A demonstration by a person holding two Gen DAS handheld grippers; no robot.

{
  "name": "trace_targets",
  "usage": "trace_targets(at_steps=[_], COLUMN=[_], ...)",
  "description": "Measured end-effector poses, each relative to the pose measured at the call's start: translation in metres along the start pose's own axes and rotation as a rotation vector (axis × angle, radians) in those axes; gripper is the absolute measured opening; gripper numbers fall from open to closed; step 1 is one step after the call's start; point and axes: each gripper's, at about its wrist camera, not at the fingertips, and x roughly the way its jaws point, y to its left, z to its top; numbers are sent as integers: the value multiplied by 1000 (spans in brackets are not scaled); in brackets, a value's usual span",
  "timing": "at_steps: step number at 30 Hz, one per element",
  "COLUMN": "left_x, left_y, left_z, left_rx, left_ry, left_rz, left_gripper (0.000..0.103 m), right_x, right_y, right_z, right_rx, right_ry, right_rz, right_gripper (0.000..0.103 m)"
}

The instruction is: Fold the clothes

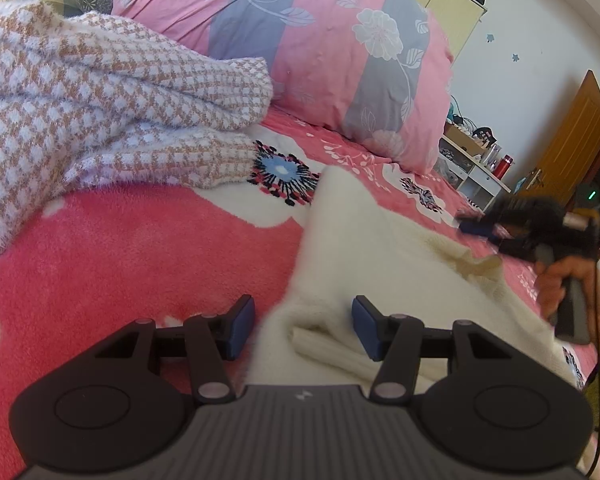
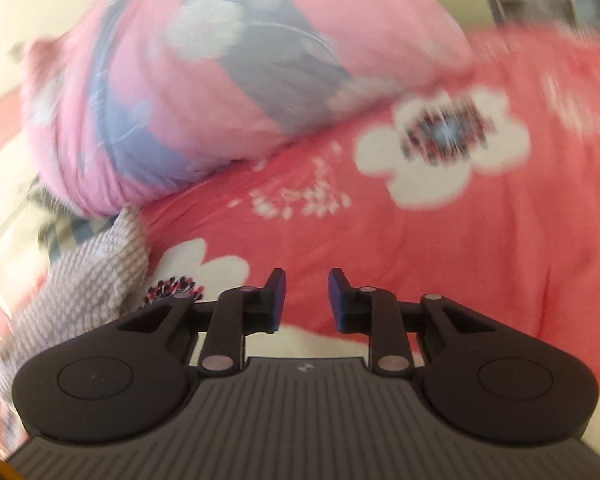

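Left gripper (image 1: 303,326): jaws spread wide, nothing clamped. White fleece garment (image 1: 380,248) lies on the pink floral blanket (image 1: 140,248); its folded cuff end sits between and just under the open fingers, nearer the right pad. The rest of the garment runs away to the right. Right gripper (image 2: 306,300): jaws partly open, empty, above the blanket; view blurred. A cream strip shows below its fingers. Checked knit garment (image 1: 100,100) lies well left, beside the pink-grey pillow (image 1: 320,40).

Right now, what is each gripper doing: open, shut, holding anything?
Left gripper: open, tongs either side of the white garment, not clamped.
Right gripper: open, holding nothing.
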Motion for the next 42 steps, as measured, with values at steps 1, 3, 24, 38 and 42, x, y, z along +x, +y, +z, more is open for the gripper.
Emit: trace_targets(at_steps=[1,3,24,38,42], left_x=[0,0,0,-130,-188], left_y=[0,0,6,-1,21], left_z=[0,0,1,9,-16], left_rx=[0,0,-35,-79,32], left_ry=[0,1,0,44,98], left_rz=[0,0,-29,-162,-105], left_gripper=[56,56,57,65,65], right_x=[-1,-4,-53,-419,-439], right_y=[-3,-10,-84,68,62], right_z=[-3,-9,-57,-216,-288], right_rx=[17,50,548,177,292], right_ry=[4,13,52,-70,-36], right_rz=[4,11,40,-50,-47], right_gripper=[16,9,5,62,65])
